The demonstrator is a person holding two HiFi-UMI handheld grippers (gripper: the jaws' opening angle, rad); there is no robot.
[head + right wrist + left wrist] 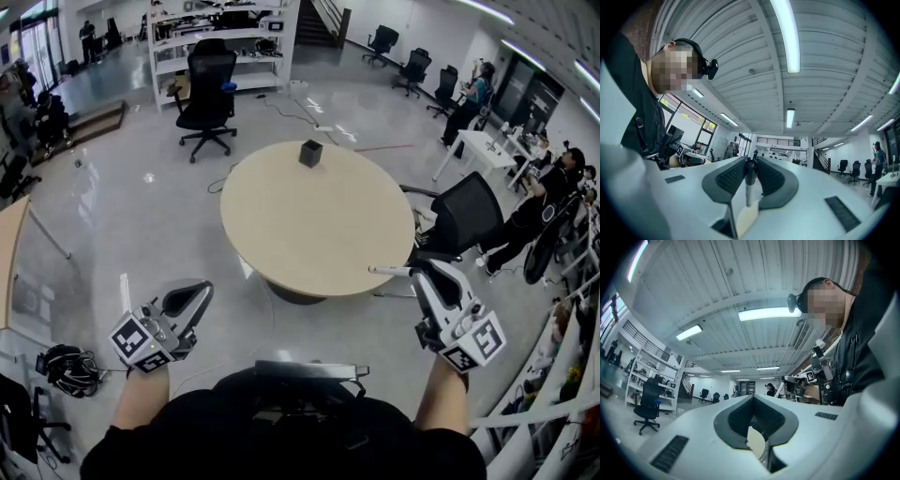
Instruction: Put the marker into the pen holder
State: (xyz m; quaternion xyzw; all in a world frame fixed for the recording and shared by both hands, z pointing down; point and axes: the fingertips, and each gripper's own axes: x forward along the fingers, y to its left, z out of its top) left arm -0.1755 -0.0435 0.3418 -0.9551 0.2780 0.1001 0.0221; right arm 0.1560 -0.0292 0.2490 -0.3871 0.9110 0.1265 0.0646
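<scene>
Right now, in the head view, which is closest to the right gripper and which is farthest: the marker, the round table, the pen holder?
1. marker, clamped in the right gripper itself.
2. round table, just ahead and to its left.
3. pen holder, at the table's far edge.

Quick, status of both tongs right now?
Left tongs: closed, nothing between them.
Right tongs: closed on the marker.
</scene>
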